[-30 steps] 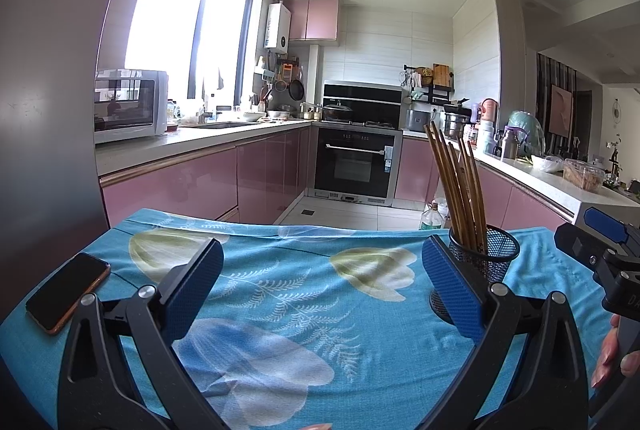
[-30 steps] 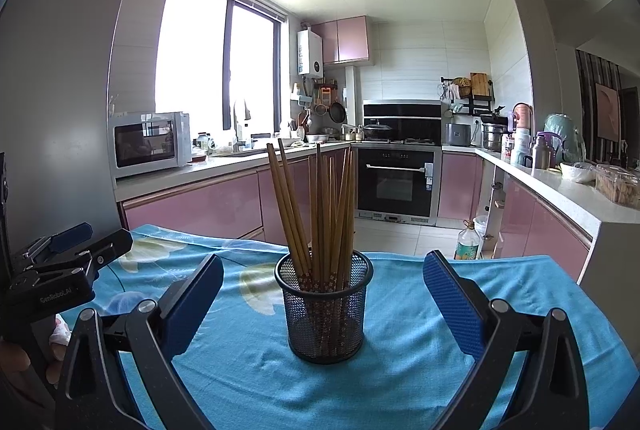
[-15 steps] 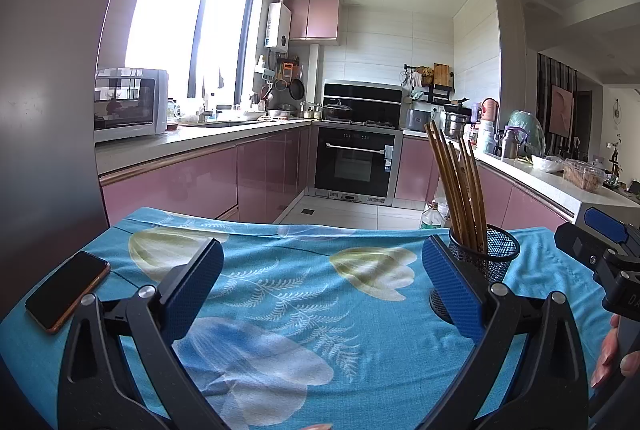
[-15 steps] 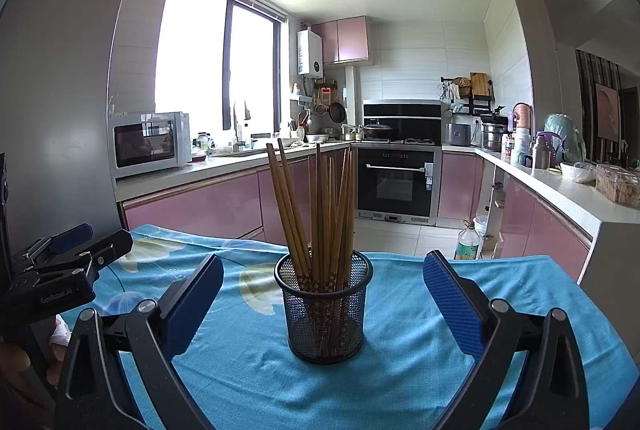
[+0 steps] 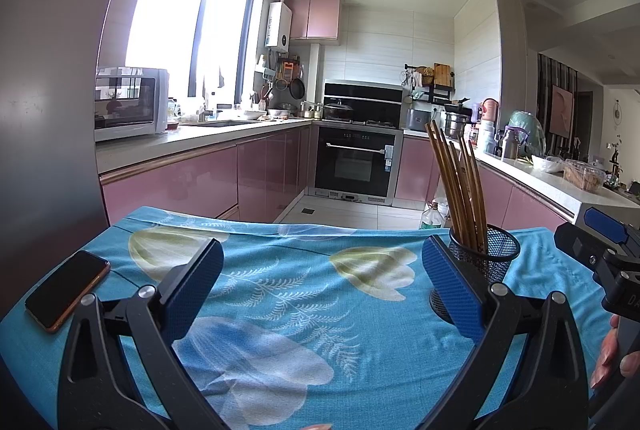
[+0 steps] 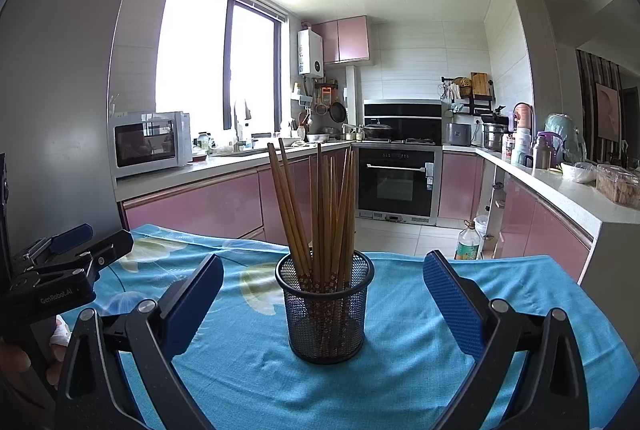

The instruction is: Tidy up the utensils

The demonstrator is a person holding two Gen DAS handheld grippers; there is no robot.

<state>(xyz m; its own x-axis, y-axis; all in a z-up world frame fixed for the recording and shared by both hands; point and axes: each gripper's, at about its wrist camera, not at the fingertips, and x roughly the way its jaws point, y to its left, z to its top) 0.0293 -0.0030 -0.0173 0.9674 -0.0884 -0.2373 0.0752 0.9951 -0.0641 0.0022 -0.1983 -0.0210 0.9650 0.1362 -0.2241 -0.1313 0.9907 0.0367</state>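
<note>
A black mesh cup stands on a table covered with a blue flowered cloth. Several brown chopsticks stand upright in it. My right gripper is open, its blue pads on either side of the cup and apart from it. In the left wrist view the same cup with its chopsticks sits at the right, partly behind the right pad. My left gripper is open over bare cloth, holding nothing.
A dark phone lies at the table's left edge. Each view shows the other gripper at its side, held by a hand. Pink kitchen cabinets, a microwave and an oven lie beyond the table's far edge.
</note>
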